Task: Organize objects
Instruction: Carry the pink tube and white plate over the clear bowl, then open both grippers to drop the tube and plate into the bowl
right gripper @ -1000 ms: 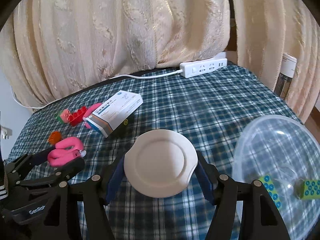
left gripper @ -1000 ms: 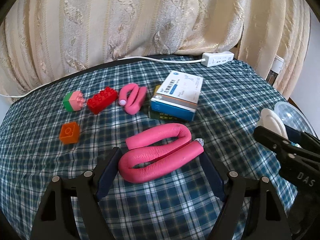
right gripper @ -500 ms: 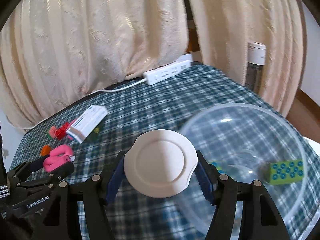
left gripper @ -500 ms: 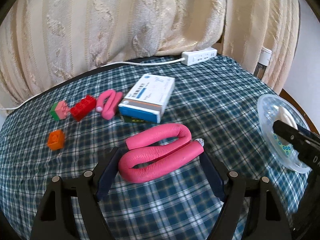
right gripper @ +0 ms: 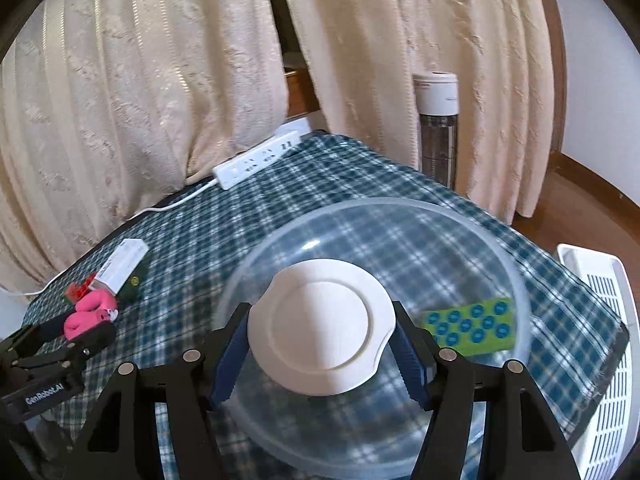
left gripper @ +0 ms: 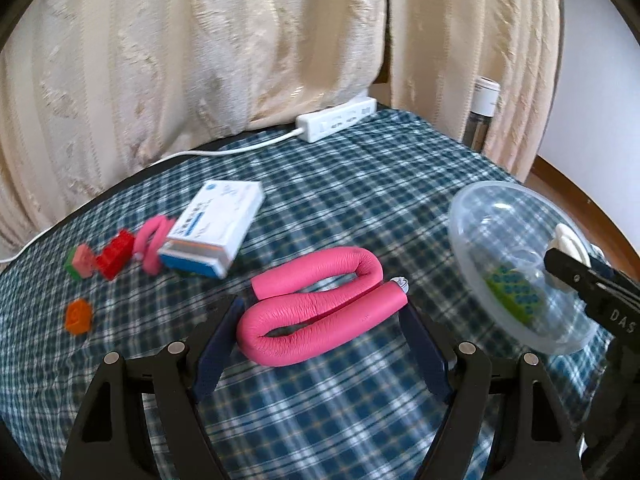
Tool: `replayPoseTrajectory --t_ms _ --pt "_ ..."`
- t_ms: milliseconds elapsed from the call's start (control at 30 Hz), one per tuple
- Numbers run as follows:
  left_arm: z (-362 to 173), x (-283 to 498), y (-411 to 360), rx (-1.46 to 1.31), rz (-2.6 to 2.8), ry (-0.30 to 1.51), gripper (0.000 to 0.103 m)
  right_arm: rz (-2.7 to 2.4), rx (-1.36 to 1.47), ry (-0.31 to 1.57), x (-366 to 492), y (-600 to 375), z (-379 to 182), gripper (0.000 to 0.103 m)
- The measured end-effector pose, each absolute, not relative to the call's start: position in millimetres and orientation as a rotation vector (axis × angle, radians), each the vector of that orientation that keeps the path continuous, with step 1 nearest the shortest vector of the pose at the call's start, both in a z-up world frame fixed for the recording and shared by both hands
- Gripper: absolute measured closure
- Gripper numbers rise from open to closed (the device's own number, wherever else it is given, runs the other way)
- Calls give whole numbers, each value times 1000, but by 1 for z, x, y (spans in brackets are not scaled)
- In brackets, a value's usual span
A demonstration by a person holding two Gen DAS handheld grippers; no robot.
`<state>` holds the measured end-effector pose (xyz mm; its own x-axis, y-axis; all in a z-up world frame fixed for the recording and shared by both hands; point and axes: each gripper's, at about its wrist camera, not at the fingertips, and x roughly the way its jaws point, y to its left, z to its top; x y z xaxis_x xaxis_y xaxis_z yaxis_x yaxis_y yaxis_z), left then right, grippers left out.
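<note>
My left gripper [left gripper: 320, 320] is shut on a bent pink foam roller [left gripper: 320, 308] and holds it above the plaid tablecloth [left gripper: 360, 200]. My right gripper [right gripper: 322, 338] is shut on a round white lid [right gripper: 320, 328] and holds it over the clear plastic bowl [right gripper: 516, 280]. The bowl holds a green block with blue dots [right gripper: 468, 326]. In the left wrist view the bowl [left gripper: 472, 216] is at the right, with the right gripper [left gripper: 560, 260] over it. In the right wrist view the left gripper [right gripper: 92, 326] shows at the far left with the pink roller [right gripper: 86, 316].
A white and blue box [left gripper: 216, 224], a second pink roller [left gripper: 150, 240], red [left gripper: 116, 254], pink-green [left gripper: 80, 262] and orange [left gripper: 79, 315] blocks lie at the left. A white power strip [left gripper: 336, 120] lies at the back by the curtain. A white basket [right gripper: 600, 320] stands right of the table.
Both grippers swung right. The right gripper carried the white lid from beside the bowl to over it. The left gripper still holds the pink roller and is nearer the bowl.
</note>
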<state>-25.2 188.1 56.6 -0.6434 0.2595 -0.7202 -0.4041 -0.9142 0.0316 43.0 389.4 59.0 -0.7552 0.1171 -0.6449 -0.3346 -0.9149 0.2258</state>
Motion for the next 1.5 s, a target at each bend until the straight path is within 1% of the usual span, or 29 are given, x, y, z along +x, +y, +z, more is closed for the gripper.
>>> replayPoseTrajectory --t_ms 500,1100,1300,1433,1500 --pt "65 -21 257 -993 2439 335 23 2660 -930 486 57 418 54 33" --pt "62 -25 311 -954 2364 406 23 2638 -902 457 60 434 51 33" --pt "60 -28 321 -954 2347 410 23 2629 -903 456 60 437 50 33" --pt "58 -33 323 -988 2323 375 22 2626 -901 474 60 439 50 33" --pt "57 -35 322 -1004 2317 361 21 2624 -893 488 61 441 50 31"
